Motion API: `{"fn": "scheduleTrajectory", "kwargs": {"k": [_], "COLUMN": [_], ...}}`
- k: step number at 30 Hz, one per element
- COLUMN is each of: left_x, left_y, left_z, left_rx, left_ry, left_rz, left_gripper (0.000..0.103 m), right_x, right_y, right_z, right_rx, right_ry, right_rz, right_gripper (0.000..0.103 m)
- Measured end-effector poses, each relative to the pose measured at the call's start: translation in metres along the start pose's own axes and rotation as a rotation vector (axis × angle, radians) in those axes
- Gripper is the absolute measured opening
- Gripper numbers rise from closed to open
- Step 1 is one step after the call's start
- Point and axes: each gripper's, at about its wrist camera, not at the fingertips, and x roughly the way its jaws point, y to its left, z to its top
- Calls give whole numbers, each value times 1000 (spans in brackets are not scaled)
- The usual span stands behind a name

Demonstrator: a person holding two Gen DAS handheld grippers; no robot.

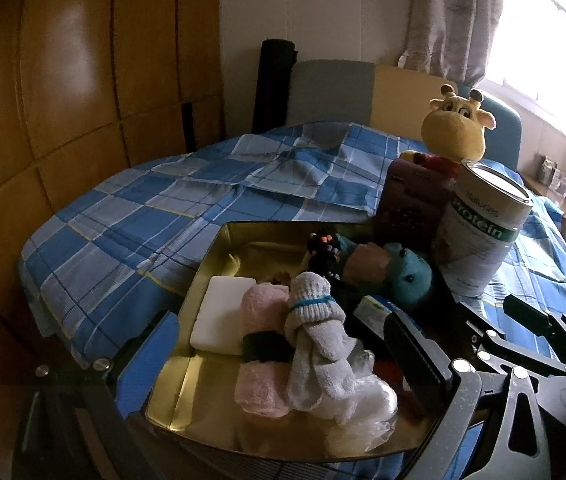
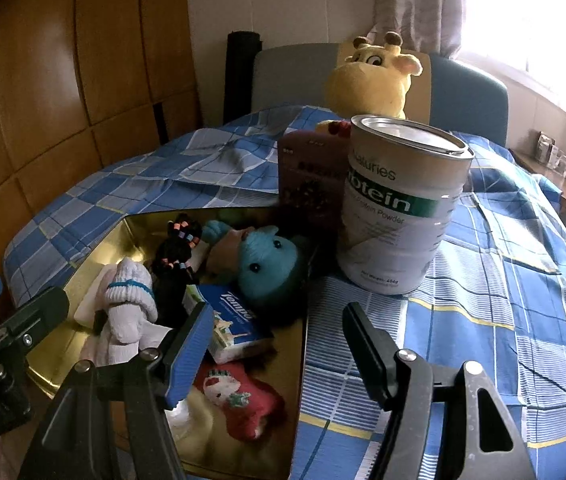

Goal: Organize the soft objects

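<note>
A gold metal tray [image 1: 219,252] [image 2: 95,256] lies on the bed. It holds a white sponge [image 1: 221,314], a rolled pink towel [image 1: 261,352], white socks [image 1: 315,336] [image 2: 127,308], a teal plush [image 1: 403,276] [image 2: 271,268], a black hair tie bundle [image 2: 175,248], a tissue pack [image 2: 235,324] and a red Christmas sock [image 2: 243,400]. My left gripper [image 1: 283,352] is open and empty, its fingers either side of the tray's near end. My right gripper [image 2: 275,344] is open and empty over the tray's right rim; it also shows in the left wrist view [image 1: 531,320].
A protein powder can [image 2: 399,208] [image 1: 483,232] and a dark red box [image 2: 311,176] [image 1: 415,196] stand beside the tray, a yellow giraffe plush [image 2: 371,76] [image 1: 457,128] behind them. The blue checked bedspread [image 1: 163,208] covers the bed. Wooden wardrobe left, window right.
</note>
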Motion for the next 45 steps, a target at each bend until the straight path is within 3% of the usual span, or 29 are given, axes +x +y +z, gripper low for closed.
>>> {"fn": "scheduleTrajectory", "kwargs": {"k": [45], "left_x": [1], "left_y": [0], "left_z": [-3], "left_rx": [18], "left_ry": [10], "left_rz": [14], "left_gripper": [103], "right_x": [0], "right_y": [-2], "right_z": [-1], "right_rx": [14], "right_ry": [-2], "right_rz": [1], "right_gripper": [68]}}
